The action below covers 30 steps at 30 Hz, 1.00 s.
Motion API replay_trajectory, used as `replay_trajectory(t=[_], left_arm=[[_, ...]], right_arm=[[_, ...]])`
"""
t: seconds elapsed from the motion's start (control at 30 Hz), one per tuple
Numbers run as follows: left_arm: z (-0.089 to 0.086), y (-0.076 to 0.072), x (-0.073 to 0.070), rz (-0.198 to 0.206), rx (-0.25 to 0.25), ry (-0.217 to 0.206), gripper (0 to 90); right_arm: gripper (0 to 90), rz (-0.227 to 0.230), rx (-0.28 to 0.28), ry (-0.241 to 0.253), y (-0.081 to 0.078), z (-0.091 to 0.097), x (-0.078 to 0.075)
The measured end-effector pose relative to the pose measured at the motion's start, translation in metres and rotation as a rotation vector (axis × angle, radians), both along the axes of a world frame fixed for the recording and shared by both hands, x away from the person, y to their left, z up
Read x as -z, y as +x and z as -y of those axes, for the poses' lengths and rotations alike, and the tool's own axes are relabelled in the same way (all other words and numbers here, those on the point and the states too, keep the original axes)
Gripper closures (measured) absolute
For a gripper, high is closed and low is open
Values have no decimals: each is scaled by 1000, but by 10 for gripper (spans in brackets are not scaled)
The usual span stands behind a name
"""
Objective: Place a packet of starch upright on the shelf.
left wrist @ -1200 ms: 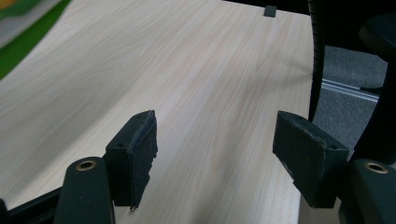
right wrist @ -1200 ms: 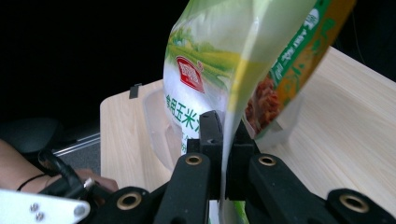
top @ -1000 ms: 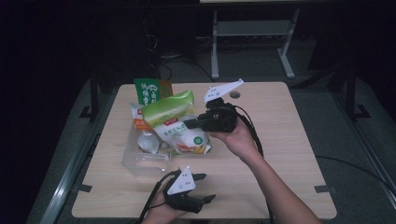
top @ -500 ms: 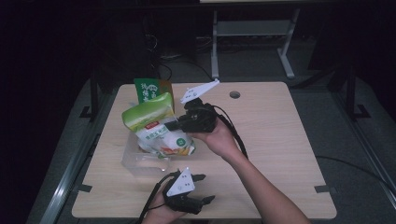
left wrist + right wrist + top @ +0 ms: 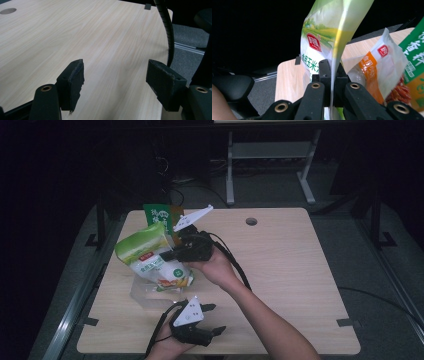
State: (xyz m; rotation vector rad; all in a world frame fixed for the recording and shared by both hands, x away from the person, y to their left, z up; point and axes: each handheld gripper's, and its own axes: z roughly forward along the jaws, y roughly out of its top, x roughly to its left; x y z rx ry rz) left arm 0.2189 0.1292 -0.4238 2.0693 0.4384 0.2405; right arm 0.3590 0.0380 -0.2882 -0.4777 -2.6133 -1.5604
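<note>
While the right gripper (image 5: 172, 254) is pinching the green bag (image 5: 150, 257) by one thin edge, we are holding that bag lifted and tilted over the left part of the table (image 5: 280, 270), just above a clear tray (image 5: 142, 292) whose contents we cannot make out. In the right gripper view the jaws are clenched flat on a fold of the bag (image 5: 329, 32), with only film between the pads, so the whole weight is hanging from a narrow strip.

That is where we are seeing the main risk. If we are swinging the hand quickly or tipping it further, the slick film may be sliding out of the pads and the bag dropping onto the tray or the tabletop. The bag is also hanging close to an orange packet (image 5: 382, 72) and a dark green packet (image 5: 159, 216) behind it; a careless sweep could be knocking those over or dragging them along. Because the bag is soft, its lower end may be catching on the tray's rim when we are lowering it.

The left gripper (image 5: 212, 319) is resting low at the near edge, well apart from the bag, its jaws released and wide with bare wood between them (image 5: 115, 75). It is giving no support, so any slip is going uncorrected unless we are bringing it in under the bag.
</note>
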Motion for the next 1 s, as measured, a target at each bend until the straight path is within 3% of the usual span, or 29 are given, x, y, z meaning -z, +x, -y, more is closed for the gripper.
replay_trajectory(t=[0.1, 0.4, 0.5, 0.83, 1.0], left_arm=[[-3, -1, 2, -2, -15, -14, 304], [-8, -2, 8, 3, -13, 16, 301], [-10, -3, 9, -5, -25, 1, 301], [-12, -3, 10, 3, -16, 11, 301], [-13, -4, 11, 4, -15, 9, 301]], right_arm=[[885, -7, -5, -4, 3, -8, 3], [885, -44, -33, -3, 8, -37, 20], [885, -55, -41, -6, 9, -46, 27], [885, -88, -58, -52, 9, -62, 53], [872, -80, -65, -66, 8, -62, 60]])
